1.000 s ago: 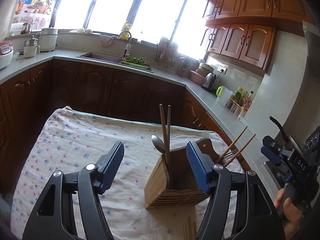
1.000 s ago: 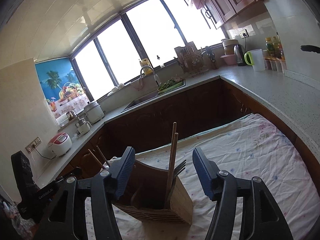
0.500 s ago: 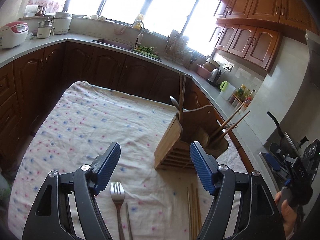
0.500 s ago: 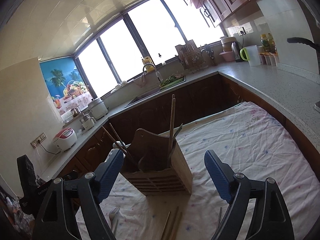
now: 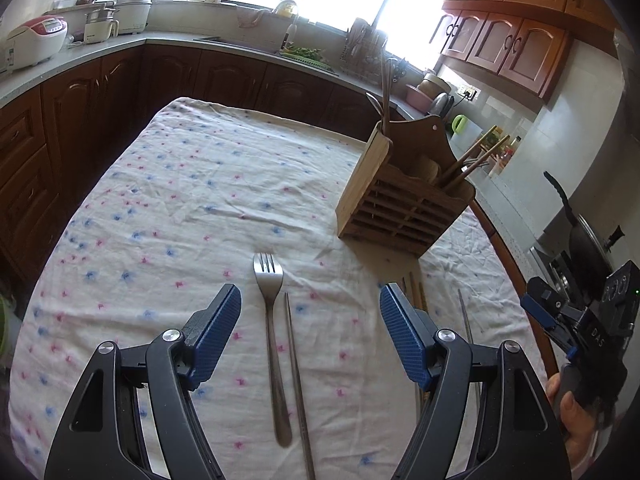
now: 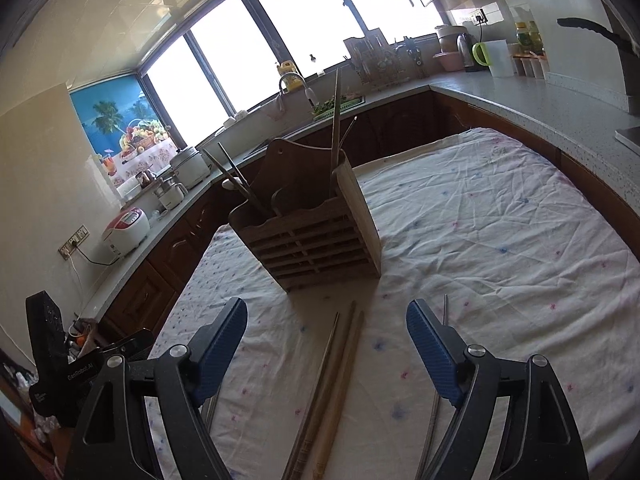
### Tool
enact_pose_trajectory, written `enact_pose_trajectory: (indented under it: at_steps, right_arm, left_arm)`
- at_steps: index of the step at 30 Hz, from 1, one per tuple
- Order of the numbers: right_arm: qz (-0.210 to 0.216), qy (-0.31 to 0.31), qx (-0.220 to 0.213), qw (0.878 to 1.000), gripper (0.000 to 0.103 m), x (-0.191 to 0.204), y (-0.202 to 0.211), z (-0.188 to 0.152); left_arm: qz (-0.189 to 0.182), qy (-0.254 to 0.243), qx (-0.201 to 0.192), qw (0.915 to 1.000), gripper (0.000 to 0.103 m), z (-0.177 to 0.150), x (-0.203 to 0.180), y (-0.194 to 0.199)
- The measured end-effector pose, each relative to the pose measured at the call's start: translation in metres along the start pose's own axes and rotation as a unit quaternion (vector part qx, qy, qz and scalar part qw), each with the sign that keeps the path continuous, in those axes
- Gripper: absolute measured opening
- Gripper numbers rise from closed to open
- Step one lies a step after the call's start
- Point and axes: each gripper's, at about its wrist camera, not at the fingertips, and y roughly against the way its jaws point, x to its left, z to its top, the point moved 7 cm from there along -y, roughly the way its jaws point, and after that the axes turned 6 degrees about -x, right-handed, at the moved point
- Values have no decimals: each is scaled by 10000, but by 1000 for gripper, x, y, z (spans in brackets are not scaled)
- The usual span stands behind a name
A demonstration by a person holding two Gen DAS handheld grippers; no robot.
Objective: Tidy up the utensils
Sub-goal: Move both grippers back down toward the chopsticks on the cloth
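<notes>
We had two fisheye views, each mounted on a gripper and looking forward and downward along its two fingers at the cloth-covered table point(image 5: 192, 184). The left wrist camera sat close above the cloth, with the left gripper point(image 5: 310, 332) framing a fork point(image 5: 272, 320), and faced the far counter and window. The right wrist camera looked from the other side, with the right gripper point(image 6: 326, 344) over wooden chopsticks point(image 6: 340, 380). Both views shared the wooden utensil holder point(image 5: 404, 208), the cloth and the window wall; each also caught the other gripper at its edge
</notes>
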Motion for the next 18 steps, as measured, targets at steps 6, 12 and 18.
enact_pose_trajectory:
  at_steps: [6,12,18]
  right_arm:
    - [23,87,159,9998,77,9,-1,-14]
    - [28,182,216,9996,56,16,-3,-11]
    - [42,181,483,9987,30,16,-18,-19]
  left_arm:
    - [20,-63,183,9998,73,-18,-1,0]
    - [-92,-247,140,9996,68,-13,-12,2]
    - [-147,-469,456,9977,30,-19,-19,-16]
